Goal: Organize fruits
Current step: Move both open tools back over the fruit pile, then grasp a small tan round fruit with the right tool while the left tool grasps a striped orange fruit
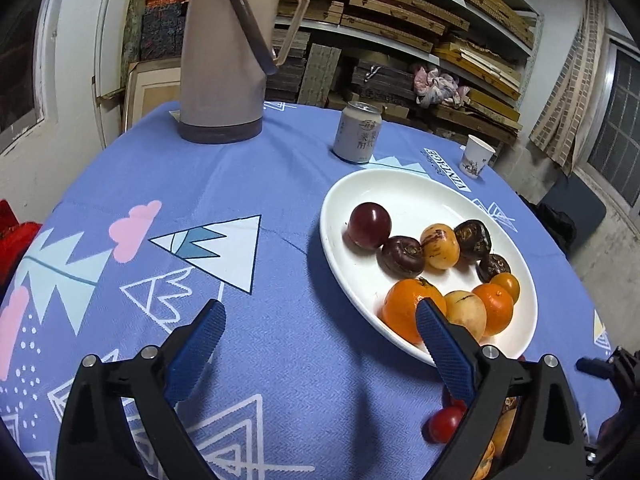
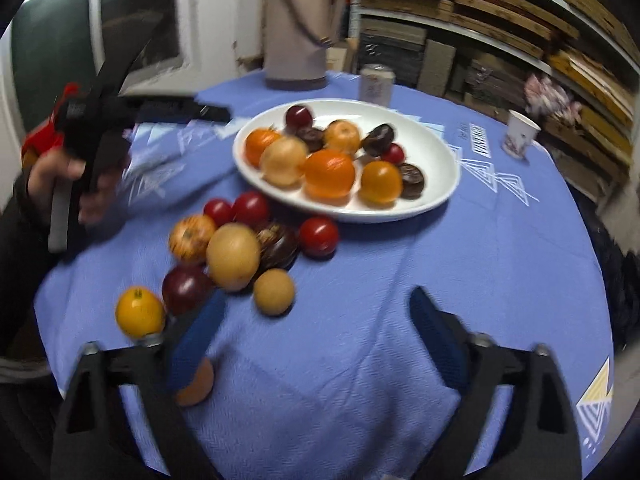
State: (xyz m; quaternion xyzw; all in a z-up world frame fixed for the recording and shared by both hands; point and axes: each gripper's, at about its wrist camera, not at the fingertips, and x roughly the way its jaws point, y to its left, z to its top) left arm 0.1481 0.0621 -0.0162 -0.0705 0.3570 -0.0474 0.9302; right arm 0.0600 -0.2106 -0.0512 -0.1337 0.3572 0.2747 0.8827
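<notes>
White and wide, the plate [image 2: 436, 196] holds many fruits so they stay together, while a small pile of fruit [image 2: 234, 256] waits on the blue cloth [image 2: 360, 280] just beside it. Both the left gripper [image 1: 320, 324] and right gripper [image 2: 316, 312] hang empty with jaws apart, ready to pick more.

Bare blue patterned cloth on the table [image 1: 248, 184] lies open left of the oval white plate [image 2: 444, 184] and in front of it on the right. A cluster of loose fruits [image 2: 240, 252] crowds the near-left approach. At the far edge a tall beige thermos jug [image 1: 224, 48], a pale drink can [image 1: 358, 132] and a paper cup [image 1: 476, 156] stand well apart.
</notes>
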